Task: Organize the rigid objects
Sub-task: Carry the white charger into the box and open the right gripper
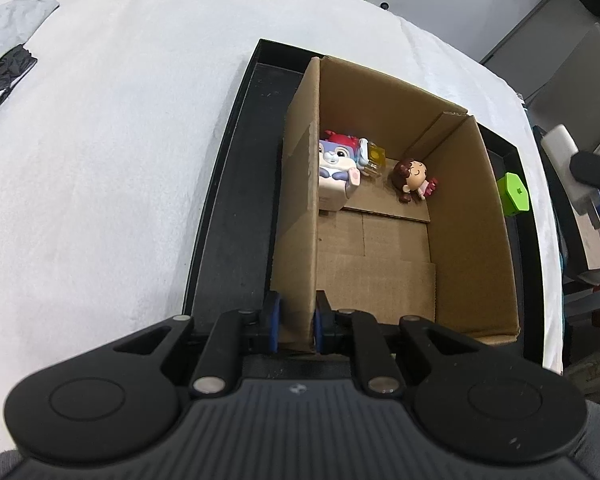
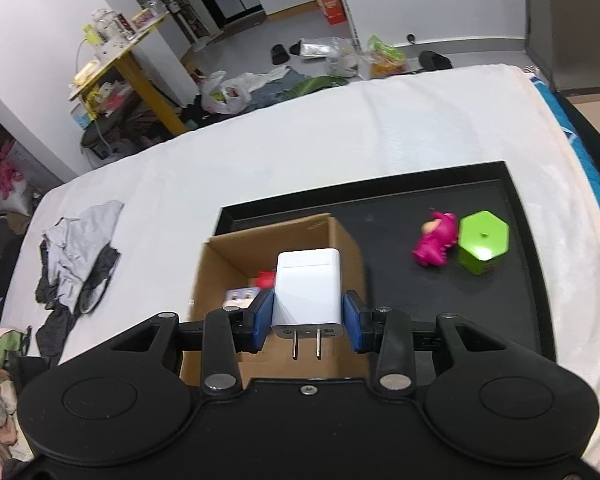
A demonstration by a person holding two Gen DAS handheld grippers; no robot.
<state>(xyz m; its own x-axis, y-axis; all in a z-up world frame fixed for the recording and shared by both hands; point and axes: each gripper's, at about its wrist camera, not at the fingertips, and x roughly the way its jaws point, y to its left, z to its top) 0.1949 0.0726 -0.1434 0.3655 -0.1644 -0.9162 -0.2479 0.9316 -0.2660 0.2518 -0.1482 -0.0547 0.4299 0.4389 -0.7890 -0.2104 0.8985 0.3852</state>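
While you work over the white cloth (image 2: 260,160) that covers the table, everything sits in relation to the box (image 1: 472,240): it stands open-topped on the black tray (image 1: 228,240), with cloth spreading out well beyond the tray on all sides. Your left gripper (image 1: 296,320) has its blue pads closed narrow on the box's near left wall, one pad outside and one inside, so you are pinching the cardboard itself. Your right gripper (image 2: 308,316) hangs above the box, its pads pressed to the two sides of the white charger (image 2: 308,284), which points its two prongs back toward you. Inside the box, at the far left corner, a bunny cube (image 1: 336,172) lies against the wall, with a small yellow block (image 1: 376,158) touching it on the right. Just right of that, also on the box floor near the far wall, a little doll (image 1: 414,178) with brown hair lies on its back. Outside the box to its right, on the bare tray, a green hexagon (image 2: 482,242) stands upright, and a pink toy (image 2: 436,246) lies just beside it on the side nearer the box. Far left of the box, a crumpled grey and black garment (image 2: 76,256) lies on the cloth.
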